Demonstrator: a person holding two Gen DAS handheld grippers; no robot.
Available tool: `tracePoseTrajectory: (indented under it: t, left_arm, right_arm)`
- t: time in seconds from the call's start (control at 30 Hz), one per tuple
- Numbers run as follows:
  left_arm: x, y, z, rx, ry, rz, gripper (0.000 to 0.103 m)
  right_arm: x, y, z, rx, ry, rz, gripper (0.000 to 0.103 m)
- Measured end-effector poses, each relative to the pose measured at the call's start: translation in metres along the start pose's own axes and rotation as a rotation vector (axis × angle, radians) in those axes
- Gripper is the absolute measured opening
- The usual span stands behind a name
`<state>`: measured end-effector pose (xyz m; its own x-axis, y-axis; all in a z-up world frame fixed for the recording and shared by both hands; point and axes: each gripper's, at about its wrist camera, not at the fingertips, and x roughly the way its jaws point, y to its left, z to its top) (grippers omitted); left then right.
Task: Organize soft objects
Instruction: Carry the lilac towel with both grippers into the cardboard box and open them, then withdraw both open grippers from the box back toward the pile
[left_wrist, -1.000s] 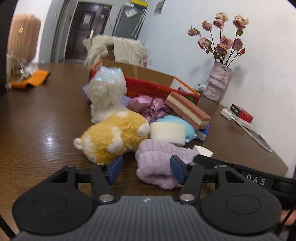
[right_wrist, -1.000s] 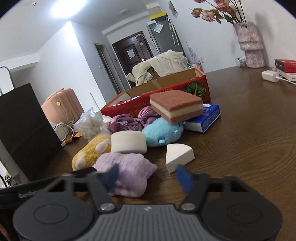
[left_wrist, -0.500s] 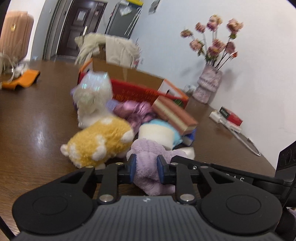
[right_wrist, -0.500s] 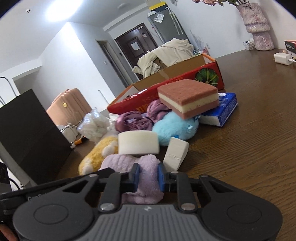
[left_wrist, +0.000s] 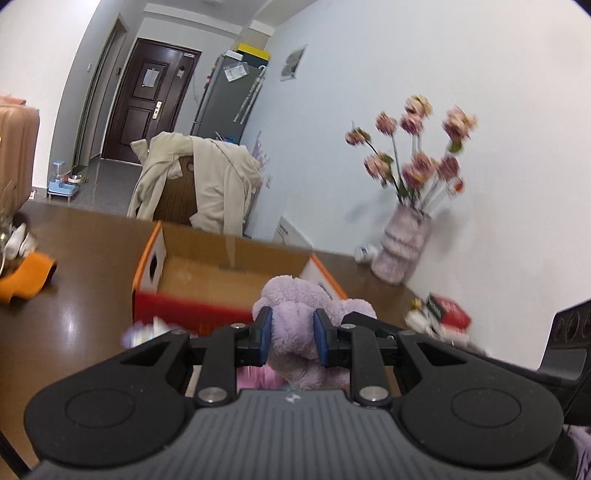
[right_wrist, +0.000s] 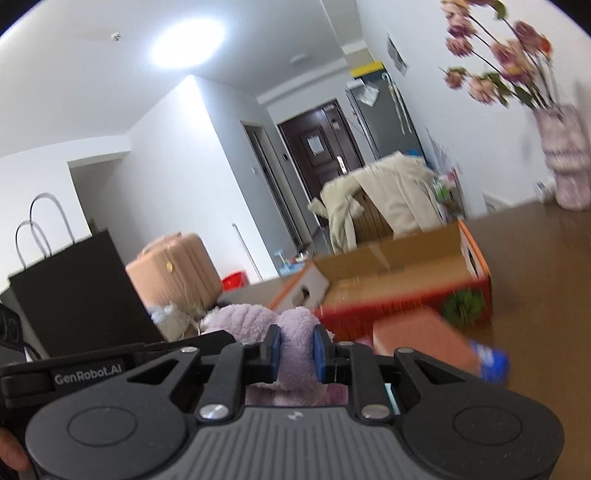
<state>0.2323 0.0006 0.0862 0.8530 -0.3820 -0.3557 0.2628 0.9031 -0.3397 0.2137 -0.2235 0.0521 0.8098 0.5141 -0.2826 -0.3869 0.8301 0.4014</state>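
A fluffy lilac plush cloth hangs in the air, pinched from two sides. My left gripper is shut on one part of it, blue pads pressed into the pile. My right gripper is shut on another part of the same lilac plush cloth. Behind it stands an open cardboard box with red and orange sides, its inside looking empty; the right wrist view shows the box too. A pink sponge block lies blurred below the right gripper.
A vase of dried roses stands on the brown table by the wall. A red packet lies near it. An orange item sits far left. A black paper bag and a pink suitcase are off to the left.
Both grippers closed on the lilac plush cloth and lifted it off the table. The views tilted up, so the other soft toys dropped out of sight and the box came into view.
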Motion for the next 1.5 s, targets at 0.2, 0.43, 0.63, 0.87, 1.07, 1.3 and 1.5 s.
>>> tracePoseTrajectory:
  t: [0.2, 0.43, 0.63, 0.87, 1.07, 1.3, 1.5]
  left_arm:
    - [0.080, 0.032, 0.086, -0.048, 0.039, 0.028, 0.024]
    - [0.202, 0.097, 0.126, -0.110, 0.157, 0.134, 0.024]
    - [0.281, 0.131, 0.109, -0.071, 0.267, 0.257, 0.024]
    - [0.285, 0.147, 0.101, -0.067, 0.256, 0.289, 0.054]
    - [0.257, 0.127, 0.118, -0.035, 0.224, 0.291, 0.058]
    - [0.178, 0.084, 0.133, 0.056, 0.129, 0.315, 0.085]
    - [0.094, 0.053, 0.134, 0.099, 0.069, 0.319, 0.097]
  right_arm:
    - [0.088, -0.021, 0.086, 0.027, 0.054, 0.042, 0.018]
    - [0.238, -0.065, 0.141, 0.110, 0.227, 0.013, 0.018]
    - [0.344, -0.090, 0.120, 0.081, 0.365, -0.110, 0.019]
    - [0.383, -0.107, 0.086, 0.127, 0.429, -0.200, 0.043]
    - [0.363, -0.110, 0.101, 0.133, 0.385, -0.206, 0.059]
    - [0.274, -0.076, 0.137, 0.087, 0.362, -0.188, 0.082]
    - [0.179, -0.051, 0.150, 0.034, 0.295, -0.205, 0.088]
